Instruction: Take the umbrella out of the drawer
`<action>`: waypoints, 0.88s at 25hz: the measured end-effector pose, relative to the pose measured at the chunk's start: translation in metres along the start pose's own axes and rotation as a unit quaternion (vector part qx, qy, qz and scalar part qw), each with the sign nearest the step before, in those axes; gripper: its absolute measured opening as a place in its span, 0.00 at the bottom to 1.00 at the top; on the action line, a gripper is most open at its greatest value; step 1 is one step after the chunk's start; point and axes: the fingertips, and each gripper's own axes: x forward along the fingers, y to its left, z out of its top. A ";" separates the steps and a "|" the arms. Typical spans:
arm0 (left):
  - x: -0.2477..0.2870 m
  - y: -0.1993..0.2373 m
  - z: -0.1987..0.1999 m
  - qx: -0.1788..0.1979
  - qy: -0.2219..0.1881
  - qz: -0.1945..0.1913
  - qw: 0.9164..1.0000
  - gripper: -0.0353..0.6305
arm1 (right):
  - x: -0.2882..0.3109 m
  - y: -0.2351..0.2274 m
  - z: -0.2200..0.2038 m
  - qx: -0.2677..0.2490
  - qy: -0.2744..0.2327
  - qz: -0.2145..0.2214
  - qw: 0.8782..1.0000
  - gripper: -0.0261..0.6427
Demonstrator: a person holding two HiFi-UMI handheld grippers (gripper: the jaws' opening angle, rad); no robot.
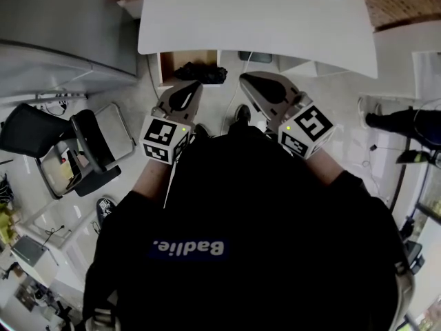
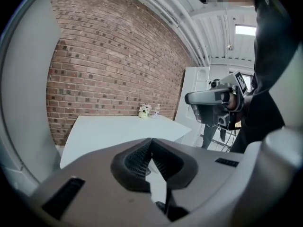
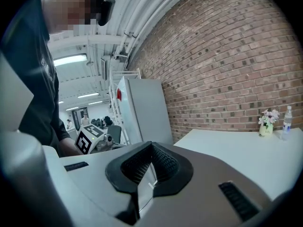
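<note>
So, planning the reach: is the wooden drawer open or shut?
Open: the wooden drawer juts past the white tabletop, something black inside.

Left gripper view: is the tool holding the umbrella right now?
No, the left tool has its jaws closed together at the tips with nothing between them.

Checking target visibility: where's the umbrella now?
Head view, upper left of centre: the black umbrella lies in the open drawer under the white table's near edge, just ahead of the left gripper.
</note>
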 end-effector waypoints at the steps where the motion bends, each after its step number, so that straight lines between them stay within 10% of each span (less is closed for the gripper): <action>1: 0.006 -0.001 -0.002 -0.002 0.004 0.001 1.000 0.06 | -0.002 -0.005 -0.001 0.001 0.002 0.001 1.000 0.08; 7: 0.038 0.011 -0.016 -0.009 0.025 0.017 0.999 0.06 | -0.007 -0.036 -0.006 0.006 0.009 0.003 1.000 0.08; 22: 0.084 0.022 -0.072 0.138 0.141 -0.022 0.980 0.12 | -0.011 -0.068 -0.030 0.042 0.029 -0.018 0.999 0.08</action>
